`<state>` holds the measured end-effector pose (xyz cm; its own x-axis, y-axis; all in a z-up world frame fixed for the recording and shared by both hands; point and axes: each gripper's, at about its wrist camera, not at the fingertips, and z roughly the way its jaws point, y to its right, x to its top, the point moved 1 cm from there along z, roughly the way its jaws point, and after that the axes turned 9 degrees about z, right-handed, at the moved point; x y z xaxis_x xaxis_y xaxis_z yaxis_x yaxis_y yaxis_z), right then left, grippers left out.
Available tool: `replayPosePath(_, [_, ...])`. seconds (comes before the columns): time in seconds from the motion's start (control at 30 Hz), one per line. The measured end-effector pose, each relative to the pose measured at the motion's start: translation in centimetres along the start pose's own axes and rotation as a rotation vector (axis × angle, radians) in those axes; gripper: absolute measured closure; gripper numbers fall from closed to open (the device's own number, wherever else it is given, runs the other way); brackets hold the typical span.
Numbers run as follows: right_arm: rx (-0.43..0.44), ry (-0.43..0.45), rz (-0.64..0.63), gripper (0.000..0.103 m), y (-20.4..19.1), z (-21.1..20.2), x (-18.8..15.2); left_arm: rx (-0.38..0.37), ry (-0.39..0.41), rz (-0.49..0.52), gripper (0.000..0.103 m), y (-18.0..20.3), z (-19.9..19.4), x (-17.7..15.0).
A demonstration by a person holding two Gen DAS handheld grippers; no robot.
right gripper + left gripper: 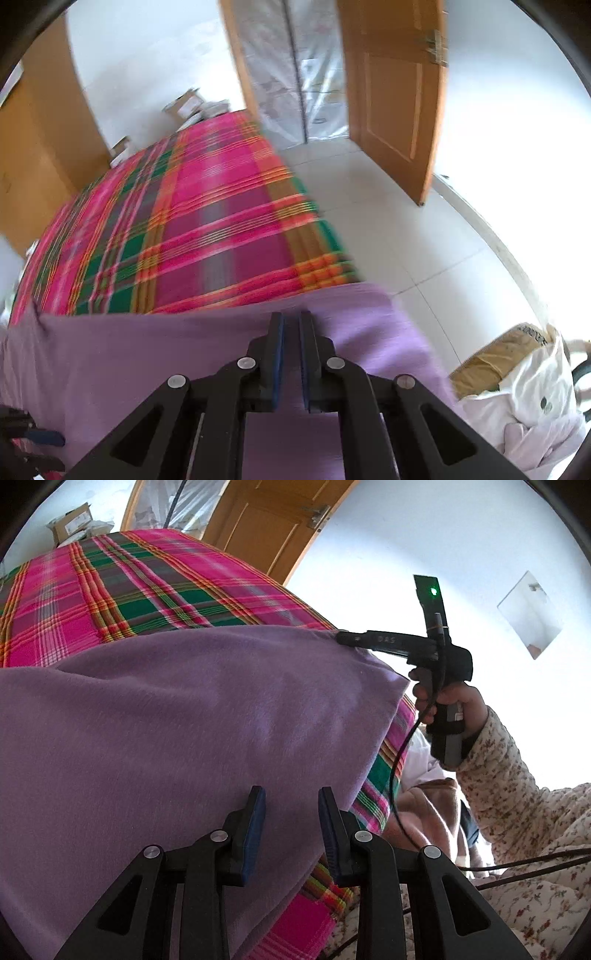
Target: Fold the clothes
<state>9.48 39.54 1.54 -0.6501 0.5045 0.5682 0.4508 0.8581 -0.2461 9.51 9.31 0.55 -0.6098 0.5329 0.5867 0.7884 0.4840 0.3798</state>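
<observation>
A purple cloth [184,720] lies spread over a bed covered by a pink and green plaid sheet [129,590]. My left gripper [291,794] hovers over the cloth's near part with its jaws apart and nothing pinched between its pads. My right gripper [341,638], held by a hand in a floral sleeve [517,812], pinches the cloth's far right corner. In the right wrist view, which is blurred, the right gripper [291,317] shows its jaws almost together on the edge of the purple cloth [147,354], with the plaid sheet [203,229] beyond.
The bed's right edge drops to a white tiled floor [388,206]. A wooden door [391,92] stands open beyond it. Cardboard boxes [188,103] sit past the bed's far end. A white bag and a brown box [517,387] lie on the floor at right. A black cable [397,775] hangs from the right gripper.
</observation>
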Motion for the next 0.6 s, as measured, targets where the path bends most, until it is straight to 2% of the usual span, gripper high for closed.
replayPosePath(0.17, [-0.006, 0.029, 0.108, 0.092, 3.2, -0.4, 0.7, 0.015, 0.000, -0.004, 0.073, 0.1, -0.2, -0.1])
replayPosePath(0.23, [-0.021, 0.046, 0.145, 0.084, 4.1, -0.5, 0.8, 0.035, -0.001, 0.001, 0.073, 0.2, -0.2, 0.1])
replayPosePath(0.3, [-0.027, 0.019, 0.154, 0.084, 4.4, 0.1, 0.7, 0.049, 0.001, -0.003, 0.073, 0.0, -0.3, 0.2])
replayPosePath(0.4, [-0.044, 0.033, 0.140, 0.082, 4.0, -0.4, 0.0, 0.070, 0.012, -0.030, 0.073, -0.5, -1.0, 0.0])
replayPosePath(0.6, [0.044, 0.094, -0.011, 0.081, 0.0, -3.5, -2.9, 0.159, 0.033, -0.064, 0.073, -1.3, -2.6, -1.1])
